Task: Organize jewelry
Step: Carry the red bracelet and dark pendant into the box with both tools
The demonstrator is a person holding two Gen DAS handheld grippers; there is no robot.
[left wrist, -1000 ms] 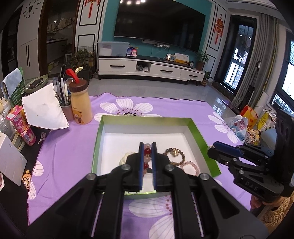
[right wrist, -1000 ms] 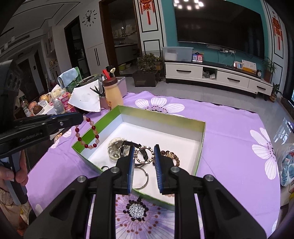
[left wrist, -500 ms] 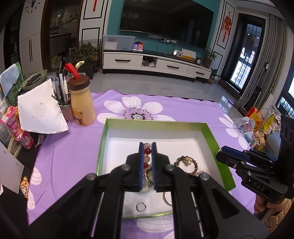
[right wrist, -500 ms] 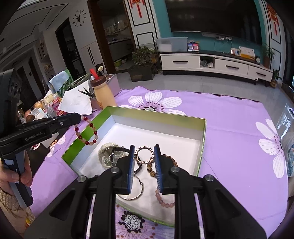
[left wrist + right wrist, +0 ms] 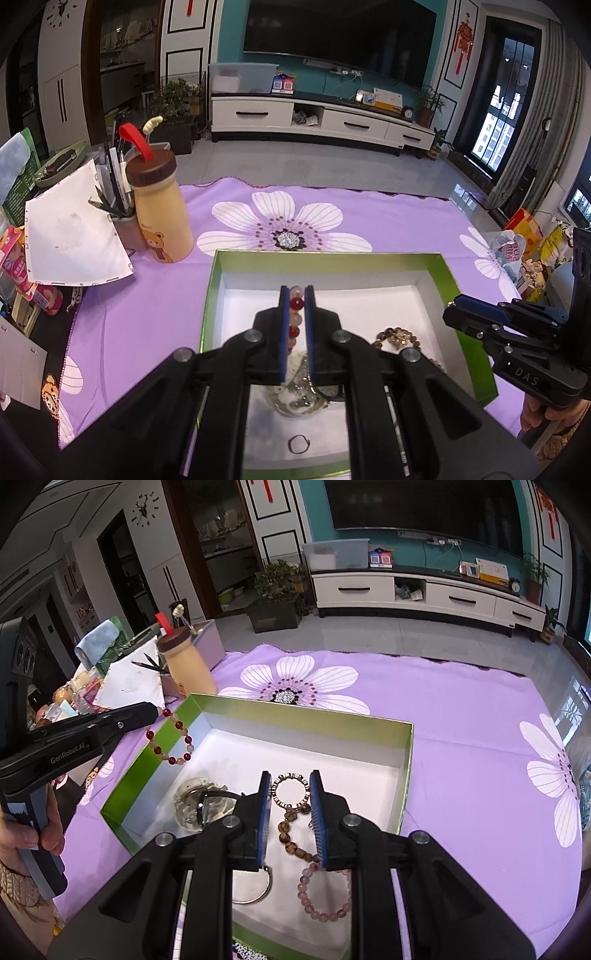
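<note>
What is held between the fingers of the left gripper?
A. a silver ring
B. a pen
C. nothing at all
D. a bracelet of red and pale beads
D: the left gripper is shut on the beaded bracelet, which hangs from it over the edge of the green box.

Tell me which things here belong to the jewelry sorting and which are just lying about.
Belonging to the job:
left gripper, clamped on the red bead bracelet
green box
pink bead bracelet
brown bead bracelet
right gripper, empty

Just lying about:
bear bottle
pen cup
white paper
</note>
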